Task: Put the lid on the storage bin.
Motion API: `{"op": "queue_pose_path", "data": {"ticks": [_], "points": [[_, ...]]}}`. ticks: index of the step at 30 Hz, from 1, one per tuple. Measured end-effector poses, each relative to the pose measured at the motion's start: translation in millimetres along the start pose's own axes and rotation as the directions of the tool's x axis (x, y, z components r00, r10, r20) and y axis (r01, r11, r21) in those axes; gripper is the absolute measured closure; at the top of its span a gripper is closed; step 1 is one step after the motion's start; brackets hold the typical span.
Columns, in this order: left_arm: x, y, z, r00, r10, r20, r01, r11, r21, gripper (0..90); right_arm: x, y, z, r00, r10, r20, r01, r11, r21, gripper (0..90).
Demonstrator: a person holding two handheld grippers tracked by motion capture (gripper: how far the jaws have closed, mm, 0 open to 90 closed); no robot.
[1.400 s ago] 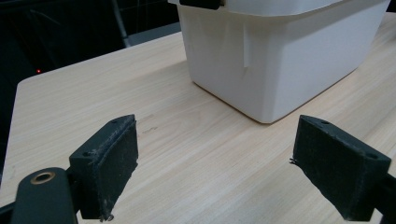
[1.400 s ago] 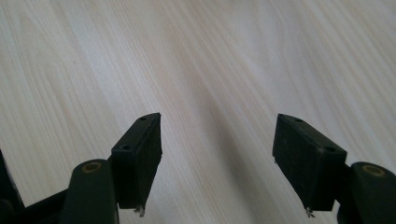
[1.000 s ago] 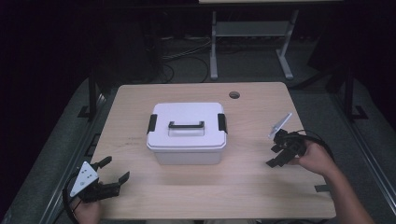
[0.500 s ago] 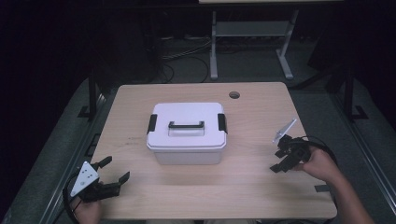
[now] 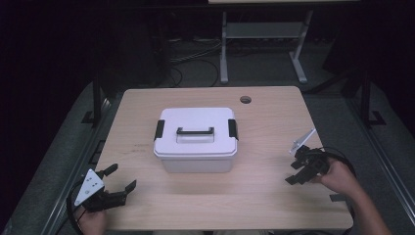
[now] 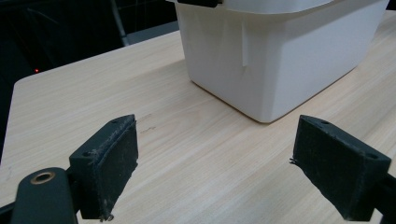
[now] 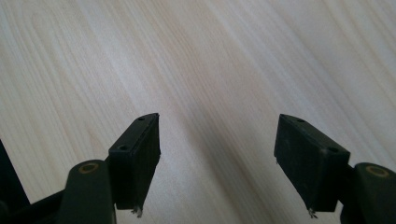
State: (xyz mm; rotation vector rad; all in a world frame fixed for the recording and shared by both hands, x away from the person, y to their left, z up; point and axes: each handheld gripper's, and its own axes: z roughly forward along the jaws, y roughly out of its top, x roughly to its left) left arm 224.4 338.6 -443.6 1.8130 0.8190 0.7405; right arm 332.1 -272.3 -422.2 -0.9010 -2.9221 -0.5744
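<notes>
Your left claw (image 5: 117,179) sits at the table's (image 5: 274,122) near left corner, jaws spread wide with nothing between them, pointing toward the box (image 5: 195,139). Your right claw (image 5: 295,172) is near the right edge, a little farther in, also gaping and empty, with bare wood under its jaws in the right gripper view; it seems to hang just above the surface, though contact is hard to judge. The white box, lid on and both side latches apparently down, stands mid-table, well apart from both claws. Beyond it a round hole (image 5: 245,100) lies by the far edge.
</notes>
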Motion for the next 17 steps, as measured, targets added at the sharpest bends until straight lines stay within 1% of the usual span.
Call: {"op": "queue_pose_path", "data": {"ticks": [5,17], "points": [[0.1,0.1,0.3,1.0,0.001,0.001,-0.001,1.0,0.001,13.5,0.2,-5.1,1.3,0.9999,0.012,-0.006,-0.012,1.0,-0.006,30.7],[0.5,0.2,1.4,1.0,0.003,0.0,-0.003,1.0,0.001,13.5,3.3,-18.6,2.2,0.9997,0.022,-0.008,-0.022,0.999,-0.025,29.9]]}}
